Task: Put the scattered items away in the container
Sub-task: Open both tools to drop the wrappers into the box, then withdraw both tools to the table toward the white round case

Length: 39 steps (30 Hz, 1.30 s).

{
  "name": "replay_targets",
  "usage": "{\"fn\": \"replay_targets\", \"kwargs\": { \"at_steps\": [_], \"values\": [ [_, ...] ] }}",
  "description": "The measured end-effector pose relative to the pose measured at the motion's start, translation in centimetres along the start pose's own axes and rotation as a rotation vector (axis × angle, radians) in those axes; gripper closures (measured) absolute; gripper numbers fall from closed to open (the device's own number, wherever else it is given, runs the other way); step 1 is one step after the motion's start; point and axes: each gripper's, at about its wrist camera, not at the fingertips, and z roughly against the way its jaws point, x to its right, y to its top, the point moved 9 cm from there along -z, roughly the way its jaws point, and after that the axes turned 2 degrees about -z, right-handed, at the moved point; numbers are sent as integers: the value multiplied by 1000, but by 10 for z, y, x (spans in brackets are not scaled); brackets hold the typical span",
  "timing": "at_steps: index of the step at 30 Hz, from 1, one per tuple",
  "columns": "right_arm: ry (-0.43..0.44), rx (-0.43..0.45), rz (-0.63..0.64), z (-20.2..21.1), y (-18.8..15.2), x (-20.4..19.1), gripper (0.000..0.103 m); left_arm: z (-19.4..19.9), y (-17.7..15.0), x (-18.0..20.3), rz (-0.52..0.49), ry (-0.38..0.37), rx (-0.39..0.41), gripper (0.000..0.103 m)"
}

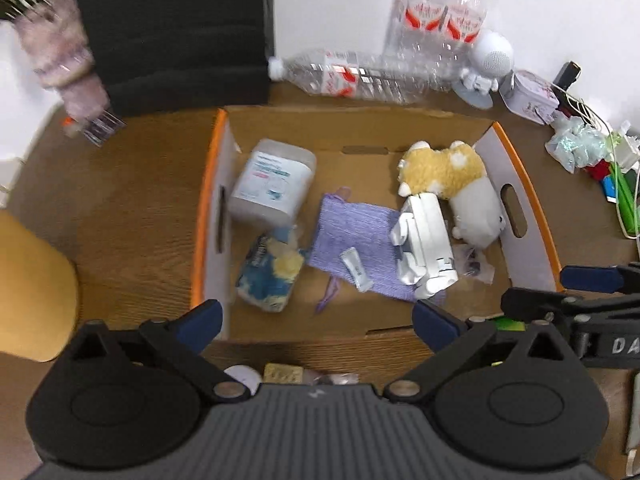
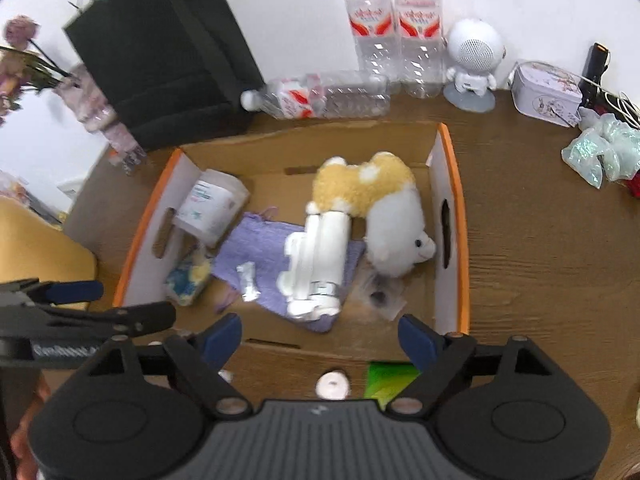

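Cardboard box [image 1: 516, 184], frame centre: holding plush dog [image 1: 452, 184] and white robot toy [image 1: 426, 240]. Both grippers [image 1: 316, 320] [image 2: 320, 336] hovering spread, empty. Advice: approaching the green packet [image 2: 386, 380], bottom centre, squarely.

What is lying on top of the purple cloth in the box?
On the purple cloth lie a small silver sachet and the white folded gadget, which overlaps its right side. Whatever is beneath the cloth is covered.
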Motion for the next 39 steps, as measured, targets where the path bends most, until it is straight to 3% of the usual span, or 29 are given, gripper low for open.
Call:
{"fn": "replay_targets", "kwargs": {
  "at_steps": [4, 6, 9, 12, 14, 18, 23, 26, 32, 35, 39],
  "values": [
    [27, 264, 78, 38, -30, -9, 12, 42, -34, 7, -10, 13, 247, 0],
    [14, 380, 126, 52, -56, -10, 9, 53, -61, 10, -13, 2, 320, 0],
    [-37, 476, 165, 61, -105, -6, 5, 64, -108, 13, -11, -17, 446, 0],
    [-85, 541, 168, 66, -160, 4, 4, 74, -168, 13, 7, 14, 574, 0],
    [-87, 553, 143, 61, -192, 12, 3, 67, -202, 13, 17, 9, 554, 0],
    [-53, 509, 140, 40, -236, 20, 3, 38, -244, 6, 99, -4, 424, 0],
    [-44, 436, 150, 17, -257, 13, 3, 14, -253, 3, 108, -59, 333, 5],
    [-46, 431, 168, 13, -260, 7, 3, 13, -252, 1, 102, -101, 354, 5],
    [-21, 481, 277, 15, -230, -12, 8, 8, -209, -40, 78, 28, 400, 0],
    [40, 486, 390, 8, -198, -37, 10, -5, -178, -59, 8, 21, 410, 0],
    [119, 401, 501, -31, -159, -75, 16, -35, -150, -76, -62, -19, 337, 0]
  ]
}}
